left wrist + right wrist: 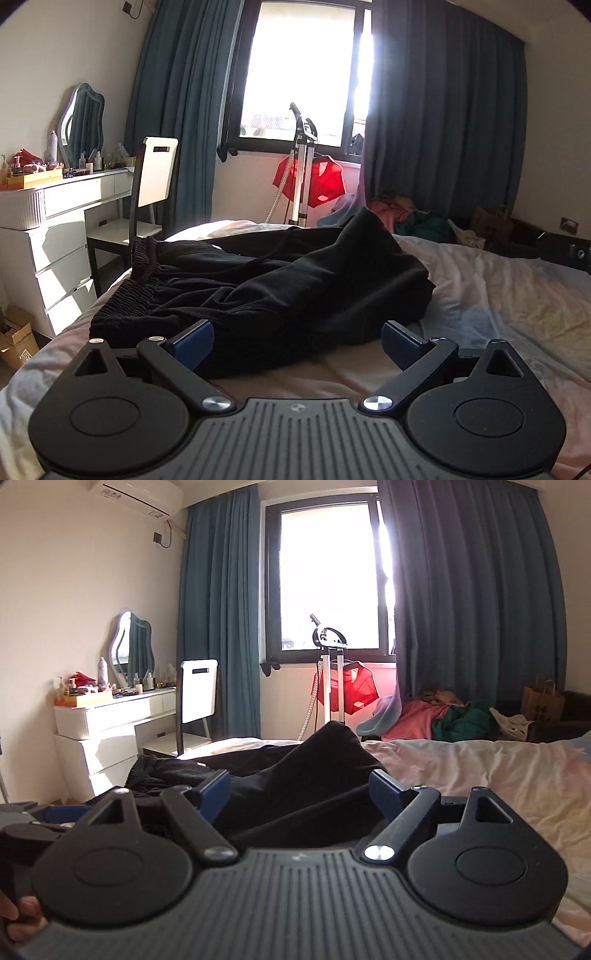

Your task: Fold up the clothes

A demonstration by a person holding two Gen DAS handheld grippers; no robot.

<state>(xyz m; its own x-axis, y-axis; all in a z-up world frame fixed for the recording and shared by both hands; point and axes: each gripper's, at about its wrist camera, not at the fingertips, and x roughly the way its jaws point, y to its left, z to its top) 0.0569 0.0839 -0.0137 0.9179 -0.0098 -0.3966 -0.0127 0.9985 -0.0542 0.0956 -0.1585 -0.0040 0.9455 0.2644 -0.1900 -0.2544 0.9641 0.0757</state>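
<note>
A pair of black trousers (266, 291) with an elastic waistband at the left lies crumpled on the bed, one part humped up toward the back. My left gripper (297, 341) is open and empty, low over the sheet, with the near edge of the trousers between its blue pads. In the right wrist view the same trousers (306, 786) fill the middle. My right gripper (299, 794) is open and empty, its fingers on either side of the raised black fabric. The left gripper's body shows at the left edge of that view (33, 823).
The bed has a pale pink and blue sheet (498, 295). A white dresser (55, 229) with a mirror and a chair (147, 199) stand left. A garment steamer with a red garment (306, 177) stands by the window. A pile of coloured clothes (443, 716) lies beyond the bed.
</note>
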